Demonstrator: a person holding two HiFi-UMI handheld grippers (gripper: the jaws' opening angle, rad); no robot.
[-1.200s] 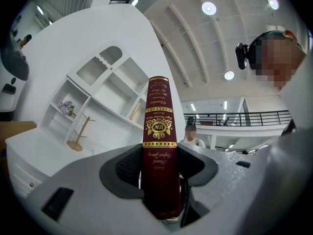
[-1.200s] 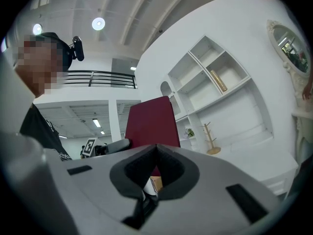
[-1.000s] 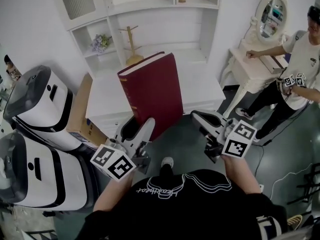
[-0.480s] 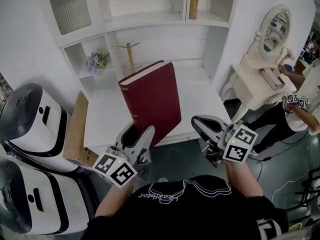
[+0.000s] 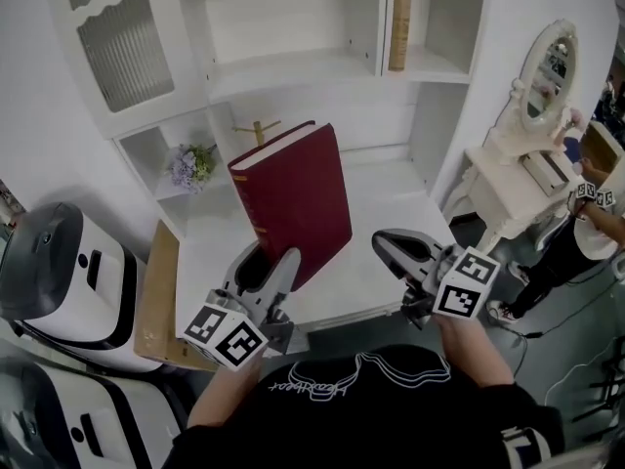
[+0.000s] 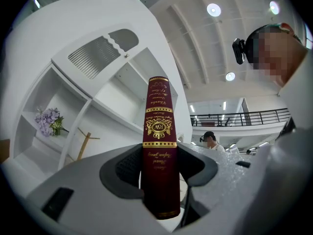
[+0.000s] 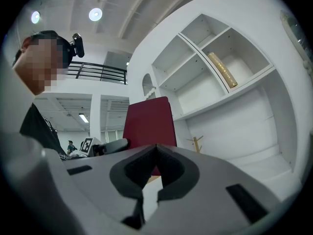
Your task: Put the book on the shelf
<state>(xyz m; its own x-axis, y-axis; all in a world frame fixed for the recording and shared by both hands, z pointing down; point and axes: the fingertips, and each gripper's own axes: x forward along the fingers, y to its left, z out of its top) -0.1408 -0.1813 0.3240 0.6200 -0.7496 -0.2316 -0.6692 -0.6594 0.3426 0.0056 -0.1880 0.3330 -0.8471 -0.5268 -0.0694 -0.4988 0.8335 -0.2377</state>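
White shelf unit (image 5: 293, 66) above white desktop (image 5: 395, 198)

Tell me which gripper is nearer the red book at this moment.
Left. The left gripper is clamped on the lower end of the red book, holding it up. The right gripper sits apart to the book's right, jaws together, empty.

The book (image 5: 293, 203) stood upright in the left gripper (image 5: 268, 261), before the shelf (image 5: 293, 66); the right gripper (image 5: 391, 245) hung just right of it.
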